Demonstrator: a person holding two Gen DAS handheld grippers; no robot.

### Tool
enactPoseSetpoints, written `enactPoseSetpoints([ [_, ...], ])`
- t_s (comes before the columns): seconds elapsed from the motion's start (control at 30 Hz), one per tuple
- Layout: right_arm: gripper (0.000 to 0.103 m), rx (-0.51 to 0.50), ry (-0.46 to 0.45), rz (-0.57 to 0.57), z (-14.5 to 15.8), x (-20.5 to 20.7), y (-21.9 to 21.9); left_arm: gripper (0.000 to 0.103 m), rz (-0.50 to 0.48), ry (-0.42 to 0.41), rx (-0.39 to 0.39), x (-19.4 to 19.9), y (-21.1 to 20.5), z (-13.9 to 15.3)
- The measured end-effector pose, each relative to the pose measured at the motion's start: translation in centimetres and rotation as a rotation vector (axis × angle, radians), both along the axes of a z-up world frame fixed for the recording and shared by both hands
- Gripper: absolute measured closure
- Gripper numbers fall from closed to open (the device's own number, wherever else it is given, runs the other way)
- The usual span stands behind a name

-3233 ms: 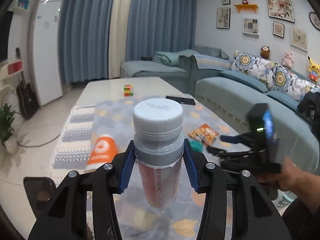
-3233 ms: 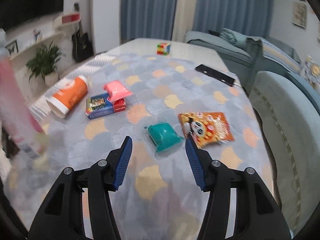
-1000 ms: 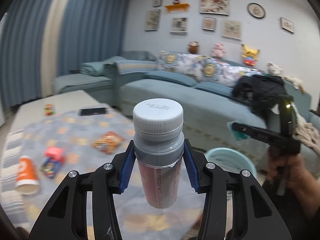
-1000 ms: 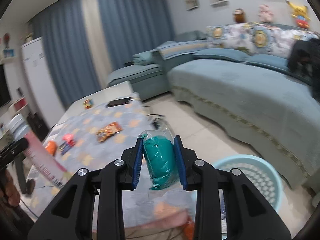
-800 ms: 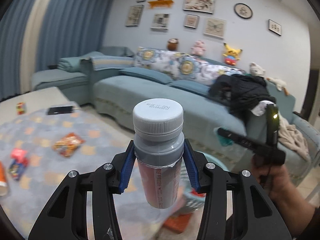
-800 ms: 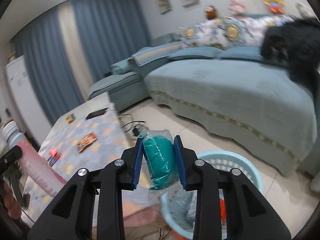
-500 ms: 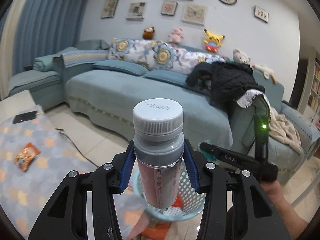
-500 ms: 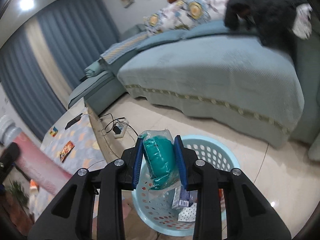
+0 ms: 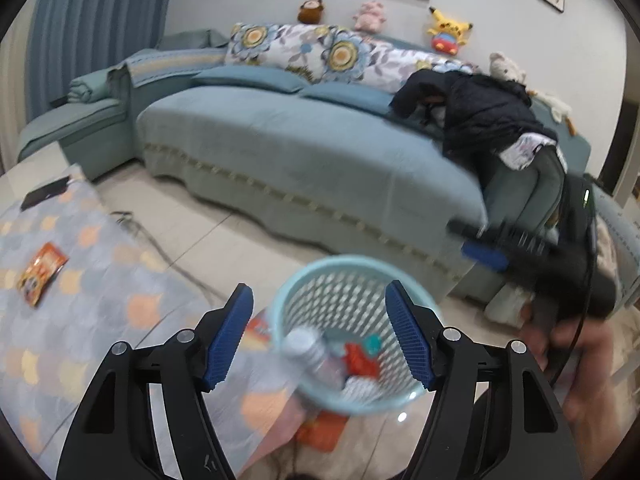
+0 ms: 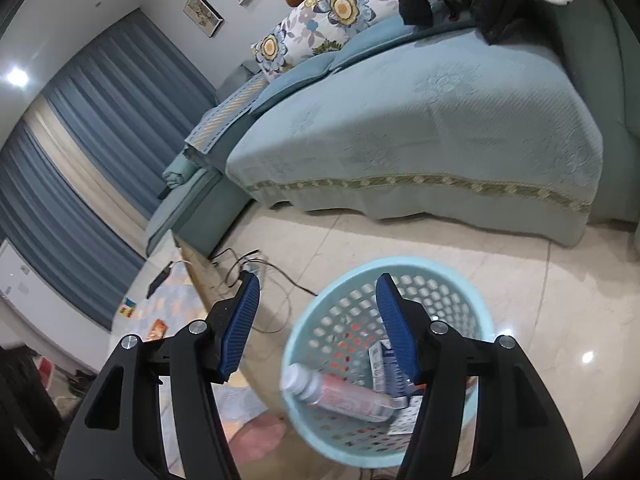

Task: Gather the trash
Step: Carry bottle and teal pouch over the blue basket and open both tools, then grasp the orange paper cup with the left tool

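Observation:
My left gripper (image 9: 320, 336) is open and empty above the light-blue mesh trash basket (image 9: 304, 288). The pink bottle with a grey cap (image 9: 308, 354) lies blurred inside it, beside a teal packet (image 9: 374, 342) and red wrappers. My right gripper (image 10: 316, 326) is also open and empty over the same basket (image 10: 476, 304). There the bottle (image 10: 340, 394) lies on its side among paper packs. The right gripper (image 9: 500, 250) also shows in the left wrist view, blurred, to the right of the basket.
A blue sofa (image 9: 320, 152) with a dark jacket (image 9: 480, 112) runs behind the basket. The low table (image 9: 80, 280) with patterned cloth, an orange snack packet (image 9: 40, 272) and a black phone (image 9: 44, 194) is at left. Cables (image 10: 256, 276) lie on the tiled floor.
Both grippers have opened over the basket. The bottle has dropped from the left gripper and the teal packet from the right; both now lie in the basket.

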State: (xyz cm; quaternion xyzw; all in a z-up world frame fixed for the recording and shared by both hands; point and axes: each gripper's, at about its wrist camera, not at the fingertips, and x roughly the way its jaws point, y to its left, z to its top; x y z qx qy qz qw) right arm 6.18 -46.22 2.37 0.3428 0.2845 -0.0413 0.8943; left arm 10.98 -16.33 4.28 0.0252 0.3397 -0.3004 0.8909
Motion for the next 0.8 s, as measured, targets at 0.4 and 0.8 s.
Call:
enactPoseSetpoints([
  [0.4, 0.046, -0.074, 0.005, 0.099, 0.6, 2.1, 5.1, 0.023, 0.217, -0.104, 0.39, -3.2, 15.1, -3.1],
  [0.8, 0.046, -0.179, -0.008, 0.274, 1.8, 5.0, 15.7, 0.021, 0.94, -0.12, 0.536, 2.4, 34.6, -1.4],
])
